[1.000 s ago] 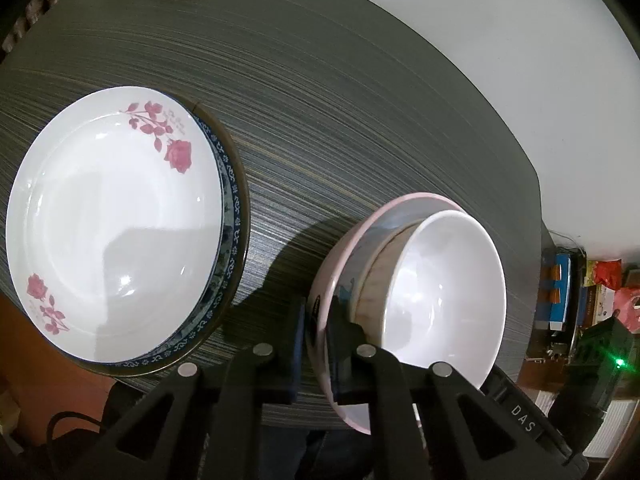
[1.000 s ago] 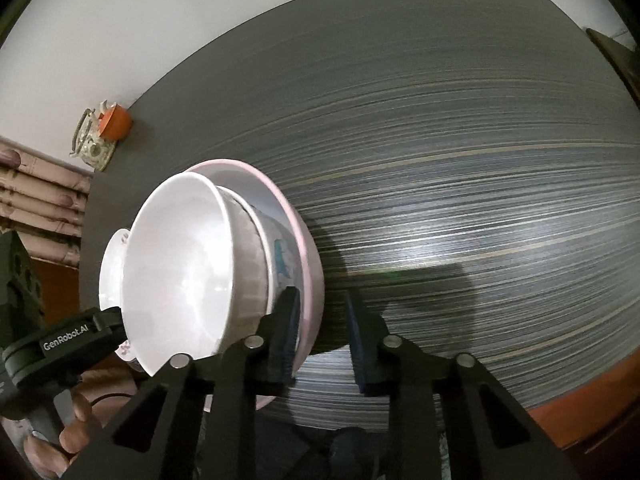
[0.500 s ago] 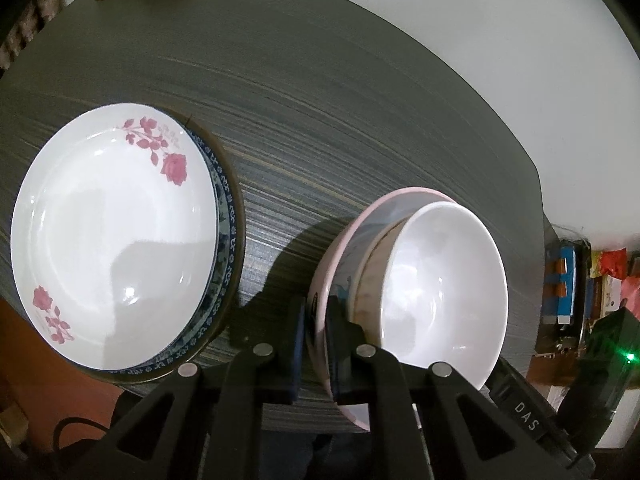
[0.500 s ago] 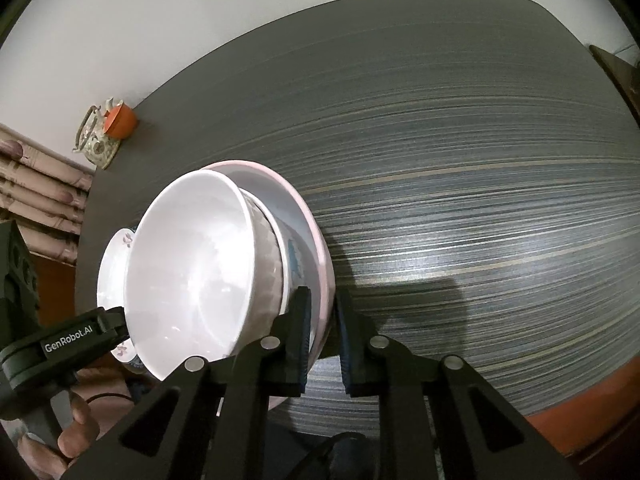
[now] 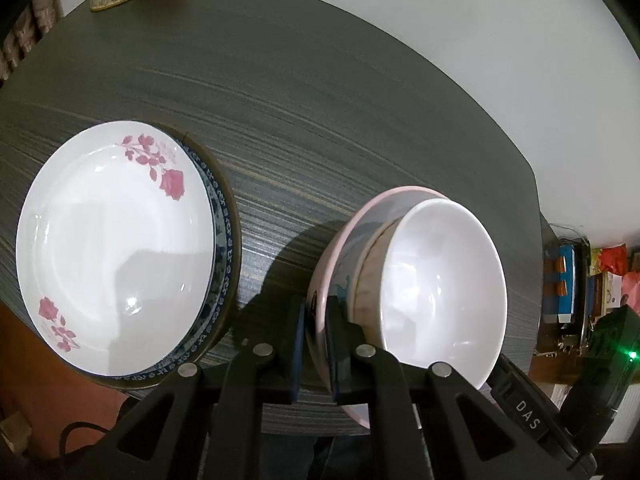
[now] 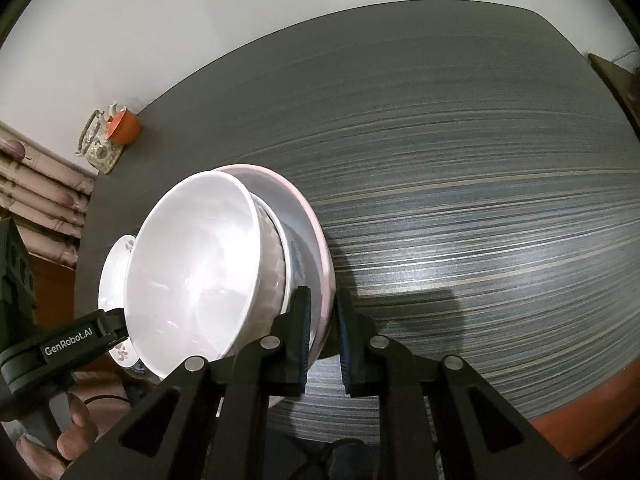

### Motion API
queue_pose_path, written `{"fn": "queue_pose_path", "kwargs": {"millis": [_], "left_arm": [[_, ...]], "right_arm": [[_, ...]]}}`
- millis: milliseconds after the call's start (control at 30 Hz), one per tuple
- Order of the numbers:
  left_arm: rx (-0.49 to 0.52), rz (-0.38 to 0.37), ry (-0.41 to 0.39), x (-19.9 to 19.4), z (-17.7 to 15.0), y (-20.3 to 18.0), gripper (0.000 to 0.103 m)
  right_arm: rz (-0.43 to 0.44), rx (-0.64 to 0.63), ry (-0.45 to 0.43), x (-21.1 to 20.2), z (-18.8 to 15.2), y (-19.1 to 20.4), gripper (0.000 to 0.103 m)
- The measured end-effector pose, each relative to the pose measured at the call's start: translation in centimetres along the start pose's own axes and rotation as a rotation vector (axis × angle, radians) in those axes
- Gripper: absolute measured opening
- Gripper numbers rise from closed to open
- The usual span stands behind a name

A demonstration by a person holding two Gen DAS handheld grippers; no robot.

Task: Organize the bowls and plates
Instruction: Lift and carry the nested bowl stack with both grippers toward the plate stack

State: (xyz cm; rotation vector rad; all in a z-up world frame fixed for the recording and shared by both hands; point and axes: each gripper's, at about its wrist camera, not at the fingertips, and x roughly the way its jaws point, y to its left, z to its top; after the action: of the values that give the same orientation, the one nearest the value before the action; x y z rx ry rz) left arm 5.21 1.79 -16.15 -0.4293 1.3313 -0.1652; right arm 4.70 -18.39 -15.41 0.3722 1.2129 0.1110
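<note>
Evidently both tools are clamped on the same thing: the left hand-held gripper (image 5: 316,344) has its pads narrowed onto the near-left rim of the pink-rimmed bowl (image 5: 340,256), and the right hand-held gripper (image 6: 323,332) pinches the opposite, right-hand rim of that bowl (image 6: 316,240), one pad inside and one outside the wall in each case. Nested inside sits the white bowl (image 5: 440,292), with what looks like a third, marbled bowl sandwiched between the two; the stack appears tipped toward the cameras and raised off the dark striped worktop (image 5: 320,100), judging by the shadow beneath it, though contact at the hidden underside cannot be ruled out. The relation that matters lies to the left: the rose-patterned plate (image 5: 112,248) rests on a blue-bordered plate (image 5: 222,216) near the worktop's front-left edge, just beside the bowl stack and on the left tool's side. Being round, the bowls offer no long axis, so the two opposed rim grips set the carrying line. If the bowls are to join the plates, the stack would probably travel leftward, left hand leading.
</note>
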Motion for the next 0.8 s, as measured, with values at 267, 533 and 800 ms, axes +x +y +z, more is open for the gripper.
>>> {"fn": "queue_pose_path", "kwargs": {"millis": [267,533,800], "left_arm": [[-0.007,-0.007,-0.030,-1.8,0.2,0.6,0.008],[-0.035,-0.001,-0.065,-4.1,0.7,2.6,0.008],[-0.086,0.021,-0.112,-7.1,1.3,5.9,0.008]], "right_arm": [[0.007,-0.011,-0.019,-0.9,0.5,0.4,0.014],[0.020,-0.051,-0.031,-1.7,1.3,2.0,0.014],[0.043,-0.116,-0.030,-1.9,1.8,4.9,0.014]]}}
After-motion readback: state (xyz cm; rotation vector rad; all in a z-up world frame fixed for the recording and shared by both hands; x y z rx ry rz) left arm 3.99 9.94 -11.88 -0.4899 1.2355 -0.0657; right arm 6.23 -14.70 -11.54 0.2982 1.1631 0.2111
